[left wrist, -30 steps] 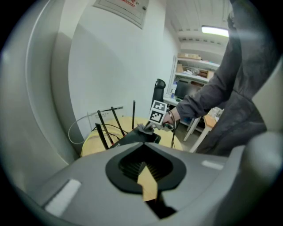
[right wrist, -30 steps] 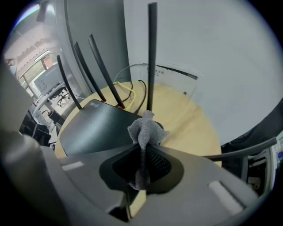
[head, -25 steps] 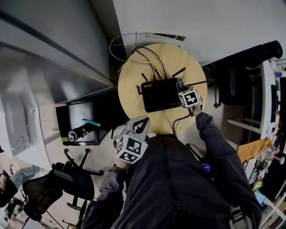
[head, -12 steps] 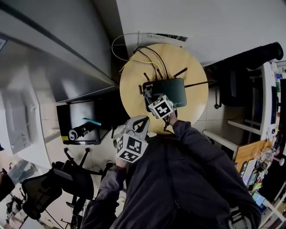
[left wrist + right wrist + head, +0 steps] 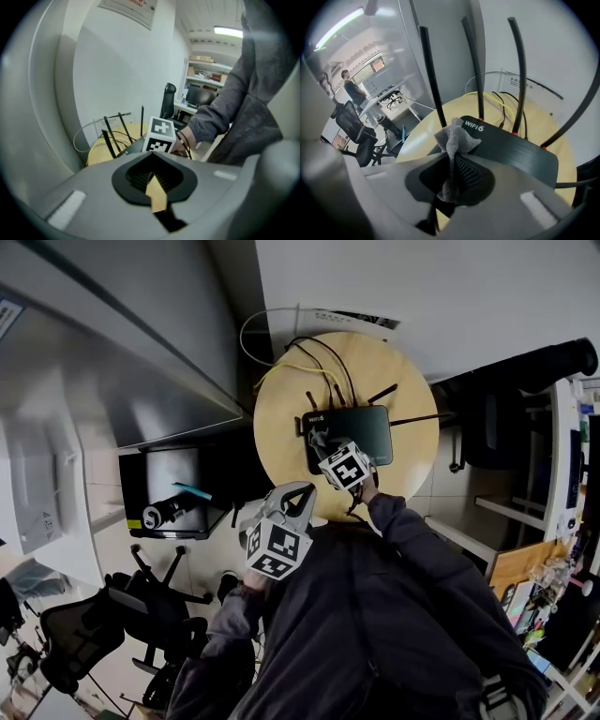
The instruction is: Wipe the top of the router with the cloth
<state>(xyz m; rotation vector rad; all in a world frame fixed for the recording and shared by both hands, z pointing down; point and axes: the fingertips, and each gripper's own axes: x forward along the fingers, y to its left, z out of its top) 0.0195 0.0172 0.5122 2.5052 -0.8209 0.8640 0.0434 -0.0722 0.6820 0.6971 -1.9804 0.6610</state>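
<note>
My right gripper [image 5: 451, 157], jaws pinching the crumpled grey cloth [image 5: 453, 136], may snag the thin upright antennas [image 5: 430, 70] of the flat black router [image 5: 511, 152] and drag it.

Your router [image 5: 364, 426] sits mid-way on the round table [image 5: 279, 413], with cables [image 5: 311, 354] behind it. The cloth [image 5: 453, 135] rests on its left end, between your right gripper's [image 5: 451, 165] jaws. Your left gripper [image 5: 292, 498] is off the table's near edge.
</note>
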